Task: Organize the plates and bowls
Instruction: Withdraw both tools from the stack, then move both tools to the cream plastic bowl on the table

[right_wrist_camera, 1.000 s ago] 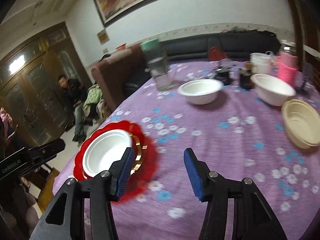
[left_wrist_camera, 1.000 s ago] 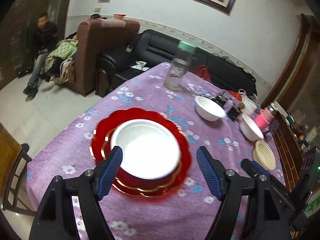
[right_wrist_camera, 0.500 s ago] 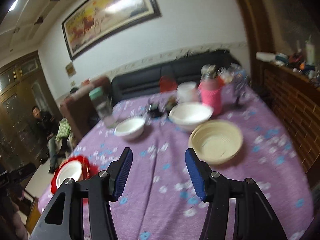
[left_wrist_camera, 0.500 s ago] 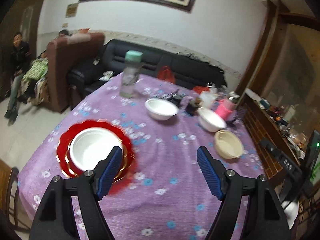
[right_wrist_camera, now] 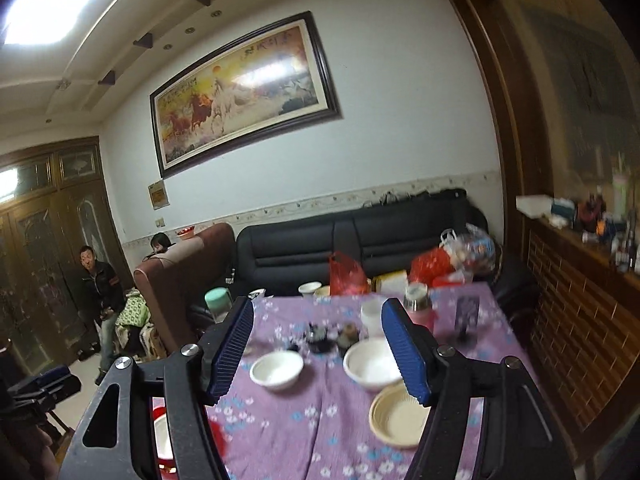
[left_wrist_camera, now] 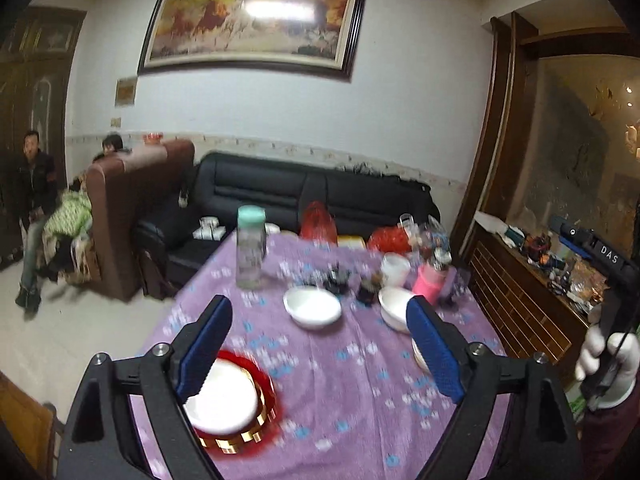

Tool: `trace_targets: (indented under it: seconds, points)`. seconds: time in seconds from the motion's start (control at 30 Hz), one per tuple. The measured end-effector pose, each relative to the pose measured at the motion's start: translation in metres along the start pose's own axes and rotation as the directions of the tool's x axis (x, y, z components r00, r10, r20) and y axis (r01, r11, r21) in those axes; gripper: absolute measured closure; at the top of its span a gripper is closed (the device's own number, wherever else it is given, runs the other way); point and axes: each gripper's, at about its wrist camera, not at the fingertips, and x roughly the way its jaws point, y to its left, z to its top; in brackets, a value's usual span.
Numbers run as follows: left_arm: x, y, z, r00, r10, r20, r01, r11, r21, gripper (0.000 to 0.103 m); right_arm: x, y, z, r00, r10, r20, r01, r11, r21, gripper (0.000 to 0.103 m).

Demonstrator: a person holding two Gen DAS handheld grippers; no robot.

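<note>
Purple flowered cloth covers the surface (left_wrist_camera: 352, 380), and both cameras now sit higher and farther back from it than a second ago, when the left gripper (left_wrist_camera: 320, 356) hovered right over the red plate (left_wrist_camera: 256, 432). The white bowl (left_wrist_camera: 222, 402) already rests in that plate at the near left corner, so this pairing looks done and the pull-back reads as a shift toward the dishes left loose farther on.

Both grippers are empty with jaws spread wide; the right gripper (right_wrist_camera: 324, 354) frames the middle of the surface.

Next out, on the right side, lies a beige bowl (right_wrist_camera: 398, 420), empty. Just beyond it stands a larger white bowl (right_wrist_camera: 372, 364), and to its left, apart from it, a second white bowl (right_wrist_camera: 277, 369); neither shows anything inside, though blur limits that. These three still stand separate, so stacking them is probably what remains.

Farther back stand small dark pots (right_wrist_camera: 320, 336), a pink cup (left_wrist_camera: 430, 282) and a clear bottle (left_wrist_camera: 251, 246) with a green lid, contents unreadable. Red bags (right_wrist_camera: 348, 274) sit at the far edge, before the black sofa (right_wrist_camera: 360, 236).
</note>
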Motion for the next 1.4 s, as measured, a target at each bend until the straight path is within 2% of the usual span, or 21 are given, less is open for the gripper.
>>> trace_targets:
  seconds: [0.13,0.23,0.33,0.4,0.47,0.53,0.67,0.77,0.87,0.93,1.1,1.2,1.3,1.33,1.4]
  points:
    - [0.017,0.007,0.035,0.994,0.076,0.077,-0.077,0.997,0.009,0.007,0.023,0.016,0.032,0.999,-0.049,-0.014,0.048,0.998,-0.030,0.030]
    - [0.049,0.018,0.055,0.992,0.108,0.061,-0.106,0.994,-0.033,0.007,0.059,0.022,0.036,0.996,-0.030,-0.079,0.030,1.000,-0.007,0.030]
    - [0.093,0.029,0.059,0.991,0.133,-0.003,-0.133,0.989,-0.068,0.007,0.105,0.023,0.024,0.987,-0.011,-0.161,0.015,1.000,0.024,0.030]
    - [0.128,0.034,0.055,0.988,0.136,-0.078,-0.142,0.987,-0.076,0.007,0.138,0.022,0.006,0.975,0.012,-0.222,-0.001,0.999,0.049,0.030]
    - [0.168,0.041,0.045,0.978,0.119,-0.173,-0.136,0.987,-0.090,0.007,0.170,0.025,-0.015,0.961,0.022,-0.274,-0.009,0.999,0.051,0.030]
    - [0.193,0.045,0.036,0.966,0.108,-0.233,-0.135,0.985,-0.107,0.007,0.197,0.029,-0.036,0.948,0.027,-0.317,-0.015,0.999,0.041,0.030]
    - [0.246,0.063,0.010,0.938,0.088,-0.335,-0.147,0.977,-0.154,0.007,0.233,0.027,-0.067,0.926,0.027,-0.376,-0.028,1.000,0.002,0.030]
    - [0.274,0.062,-0.009,0.918,0.066,-0.391,-0.141,0.976,-0.167,0.007,0.249,0.003,-0.077,0.914,0.000,-0.405,0.002,1.000,0.005,0.030]
    - [0.298,0.052,-0.029,0.899,0.015,-0.438,-0.106,0.977,-0.184,0.007,0.266,-0.043,-0.091,0.892,-0.081,-0.445,0.098,0.995,0.016,0.030]
    - [0.312,0.040,-0.038,0.889,-0.015,-0.458,-0.081,0.978,-0.190,0.007,0.272,-0.078,-0.106,0.867,-0.122,-0.483,0.161,0.986,0.041,0.030]
    - [0.339,-0.012,-0.064,0.853,-0.105,-0.512,0.021,0.986,-0.167,0.007,0.264,-0.157,-0.152,0.821,-0.179,-0.542,0.275,0.956,0.100,0.031]
    - [0.356,-0.055,-0.089,0.813,-0.162,-0.560,0.084,0.983,-0.163,0.007,0.251,-0.189,-0.176,0.809,-0.169,-0.563,0.308,0.938,0.161,0.031]
    - [0.369,-0.092,-0.113,0.777,-0.196,-0.599,0.127,0.980,-0.155,0.009,0.243,-0.213,-0.198,0.806,-0.148,-0.573,0.325,0.920,0.220,0.031]
    - [0.372,-0.100,-0.118,0.768,-0.199,-0.609,0.133,0.979,-0.153,0.013,0.241,-0.218,-0.205,0.803,-0.142,-0.578,0.328,0.916,0.231,0.031]
    - [0.382,-0.122,-0.135,0.735,-0.212,-0.644,0.146,0.977,-0.155,0.023,0.240,-0.226,-0.219,0.798,-0.126,-0.590,0.328,0.912,0.248,0.032]
